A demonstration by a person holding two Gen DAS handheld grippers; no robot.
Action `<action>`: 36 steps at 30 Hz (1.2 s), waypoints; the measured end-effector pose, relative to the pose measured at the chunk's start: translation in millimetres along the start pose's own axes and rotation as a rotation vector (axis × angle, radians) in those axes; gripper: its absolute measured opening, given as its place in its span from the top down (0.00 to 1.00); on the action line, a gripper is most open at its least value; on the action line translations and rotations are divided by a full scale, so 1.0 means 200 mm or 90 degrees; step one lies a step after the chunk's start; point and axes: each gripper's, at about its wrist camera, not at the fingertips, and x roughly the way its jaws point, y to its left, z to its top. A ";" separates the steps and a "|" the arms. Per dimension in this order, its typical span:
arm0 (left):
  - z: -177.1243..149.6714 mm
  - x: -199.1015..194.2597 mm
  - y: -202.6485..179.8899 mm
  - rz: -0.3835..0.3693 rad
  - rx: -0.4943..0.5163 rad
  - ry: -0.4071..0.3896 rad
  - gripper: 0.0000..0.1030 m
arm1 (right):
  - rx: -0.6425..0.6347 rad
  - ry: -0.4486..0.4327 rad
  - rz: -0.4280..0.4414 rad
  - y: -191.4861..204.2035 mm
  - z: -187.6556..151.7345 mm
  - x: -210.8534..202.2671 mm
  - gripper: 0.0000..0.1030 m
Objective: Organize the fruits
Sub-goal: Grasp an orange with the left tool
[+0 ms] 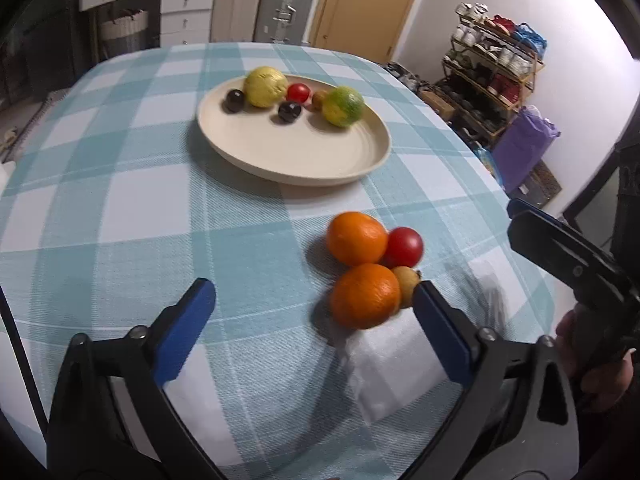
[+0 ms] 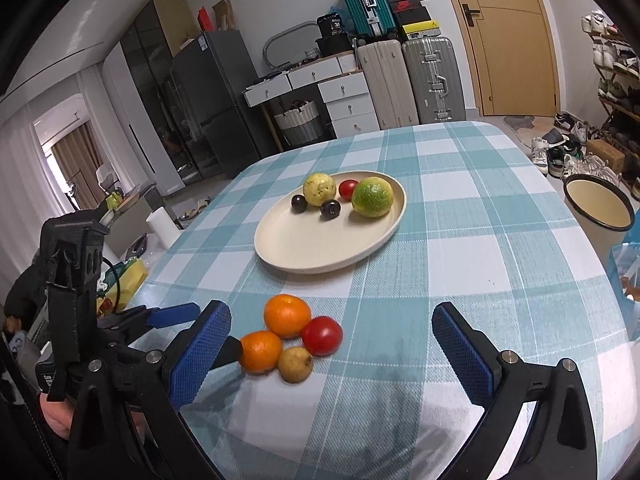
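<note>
A cream plate (image 1: 320, 160) (image 2: 312, 248) on the checked tablecloth holds a yellow guava (image 1: 264, 86), a green citrus (image 1: 343, 106), a small tomato (image 1: 299, 93), two dark plums and a small brown fruit. Nearer lie two oranges (image 1: 356, 238) (image 1: 364, 296), a red tomato (image 1: 405, 246) (image 2: 322, 335) and a brown kiwi-like fruit (image 1: 407, 286) (image 2: 295, 364), all clustered together. My left gripper (image 1: 314, 296) is open low over the cloth, with the near orange (image 2: 261, 351) just inside its right finger; the pads are not pressing it. My right gripper (image 2: 331, 314) is open behind the cluster.
A cream bucket (image 2: 600, 208) stands off the table's right side. A shoe rack (image 1: 492, 64) and a purple bag (image 1: 524, 148) are beyond the table. Suitcases (image 2: 412, 80) and drawers line the back wall. The table's left edge drops toward a paper roll (image 2: 162, 226).
</note>
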 end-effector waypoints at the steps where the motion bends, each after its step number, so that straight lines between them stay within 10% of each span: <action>1: 0.00 0.01 0.00 -0.008 -0.001 0.002 0.12 | 0.001 0.000 -0.001 0.00 0.00 0.00 0.00; 16: -0.03 0.07 -0.02 -0.121 -0.003 0.042 0.65 | 0.013 0.012 0.008 -0.04 -0.04 0.01 0.00; 36: -0.02 -0.03 0.09 -0.151 -0.026 0.020 0.75 | 0.033 0.067 0.043 -0.05 -0.10 0.08 0.00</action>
